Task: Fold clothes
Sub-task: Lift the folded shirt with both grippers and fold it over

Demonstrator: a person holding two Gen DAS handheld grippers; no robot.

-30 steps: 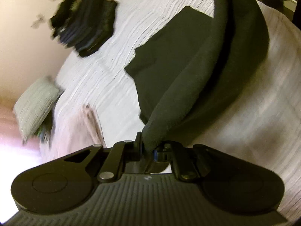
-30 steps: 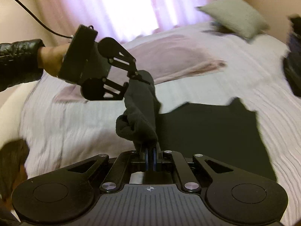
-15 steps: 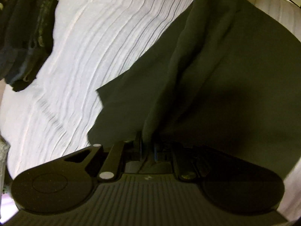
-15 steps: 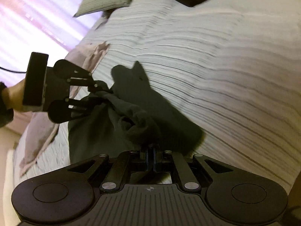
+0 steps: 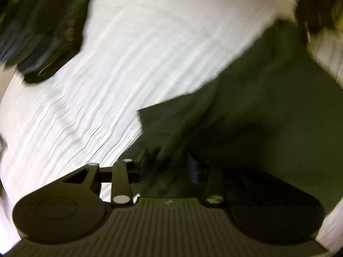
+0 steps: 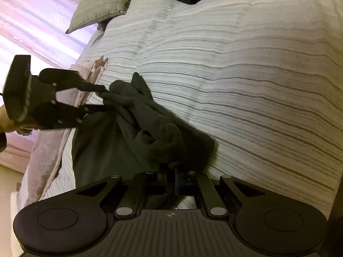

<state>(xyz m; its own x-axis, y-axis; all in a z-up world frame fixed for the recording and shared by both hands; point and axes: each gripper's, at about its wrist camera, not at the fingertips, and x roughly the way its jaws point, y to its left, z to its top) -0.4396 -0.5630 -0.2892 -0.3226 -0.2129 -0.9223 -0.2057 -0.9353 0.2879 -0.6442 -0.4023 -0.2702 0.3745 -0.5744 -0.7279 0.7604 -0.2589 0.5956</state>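
Striped bedspread (image 6: 246,75), curtained window at 10 o'clock. Dark garment (image 6: 137,128) lies bunched on the bed. Right gripper (image 6: 170,169): fingers together, clamped on its near edge. Left gripper (image 6: 103,98): fingers look parted around the far edge; left wrist view is blurred, so grip uncertain. Risk: the left corner slips, the fold lands skewed, and the bunched roll traps creases.
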